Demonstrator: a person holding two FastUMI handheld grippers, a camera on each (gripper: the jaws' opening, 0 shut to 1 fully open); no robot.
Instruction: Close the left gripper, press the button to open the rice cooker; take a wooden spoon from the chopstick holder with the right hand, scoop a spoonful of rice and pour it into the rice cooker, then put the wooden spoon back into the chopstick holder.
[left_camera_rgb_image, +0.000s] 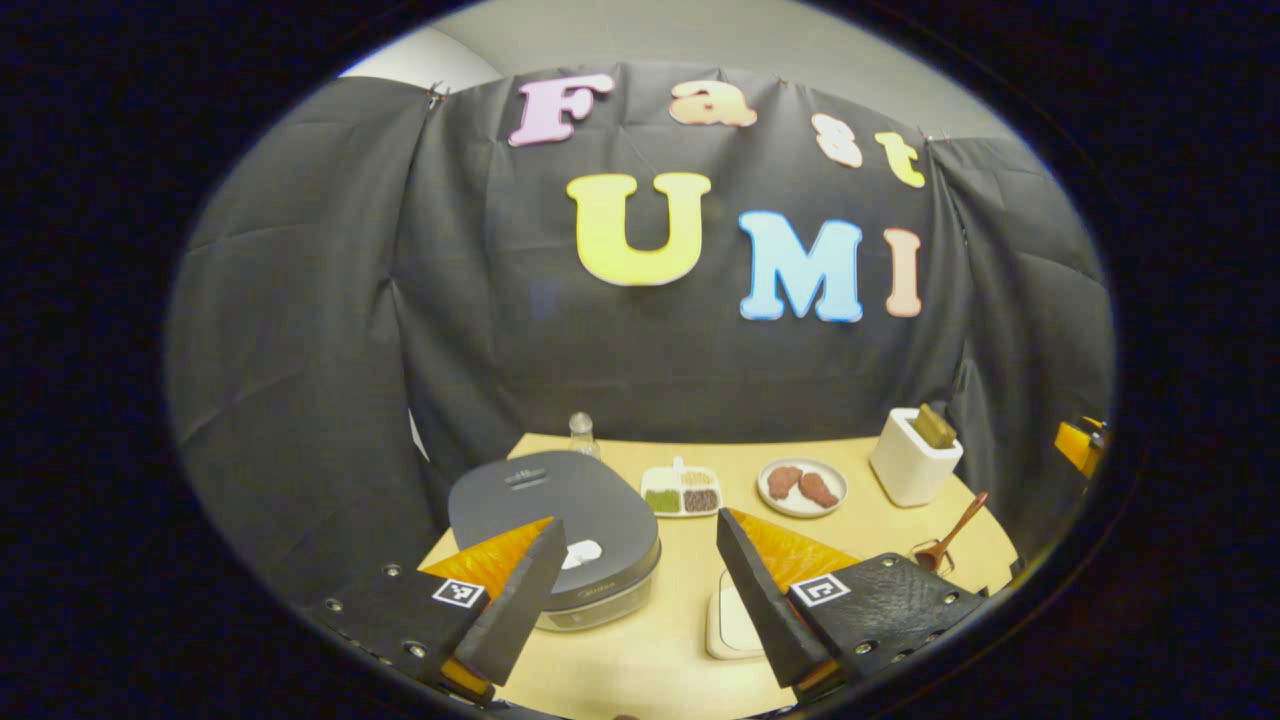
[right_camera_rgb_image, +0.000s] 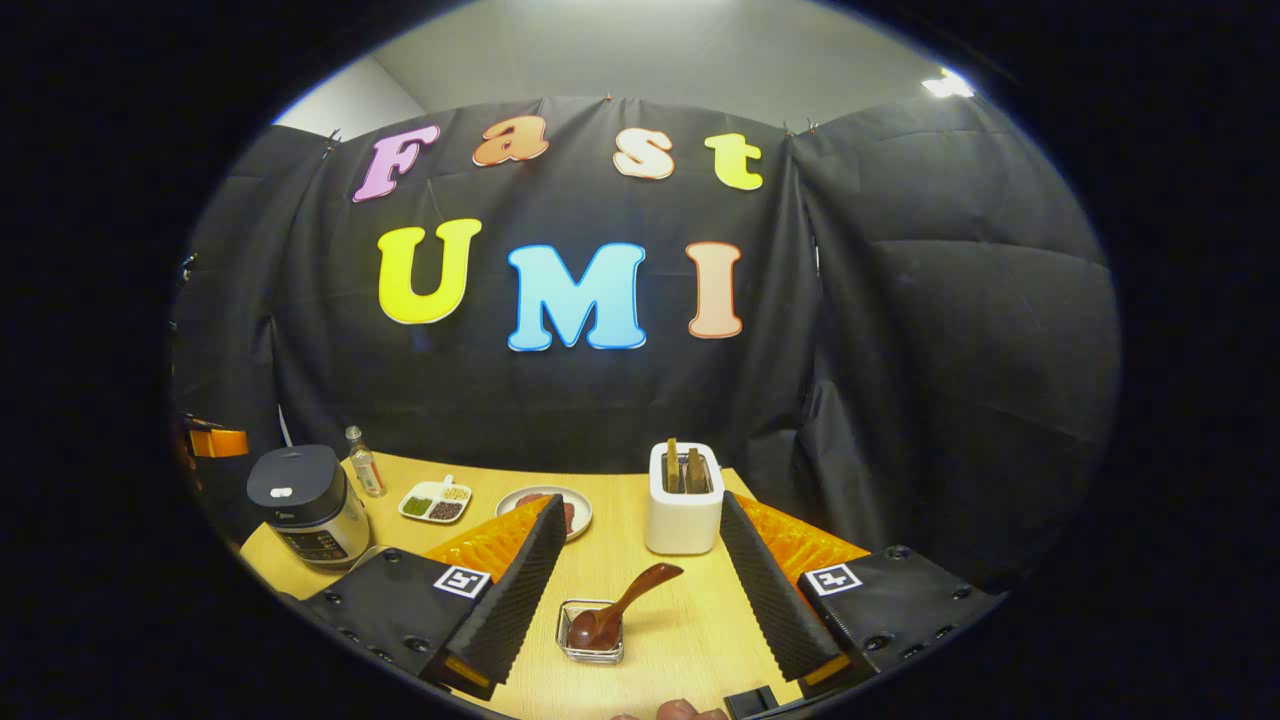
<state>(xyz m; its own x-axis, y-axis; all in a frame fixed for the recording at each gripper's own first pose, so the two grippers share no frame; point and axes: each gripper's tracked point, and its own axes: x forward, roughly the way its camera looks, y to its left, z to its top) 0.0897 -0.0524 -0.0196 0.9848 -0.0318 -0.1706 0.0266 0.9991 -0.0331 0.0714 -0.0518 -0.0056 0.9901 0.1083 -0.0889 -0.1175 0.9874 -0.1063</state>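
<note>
The left gripper (left_camera_rgb_image: 632, 585) hung above the tabletop (left_camera_rgb_image: 640, 650), jaws apart, not yet closed for pressing. The closed dark-grey rice cooker (left_camera_rgb_image: 553, 520) sat just ahead beneath the left jaw. The right gripper (right_camera_rgb_image: 640, 590), jaws apart, faced the brown wooden spoon (right_camera_rgb_image: 620, 605), its bowl resting in a small clear glass dish (right_camera_rgb_image: 592, 632), handle angled up-right.

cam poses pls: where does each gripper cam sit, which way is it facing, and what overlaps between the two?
Left gripper view: rides the left gripper, above the table's near edge, facing the rice cooker; own open fingers show.
Right gripper view: rides the right gripper, facing the wooden spoon and toaster; own open fingers show.
Shared: rice cooker, spoon, toaster, plate, table.
</note>
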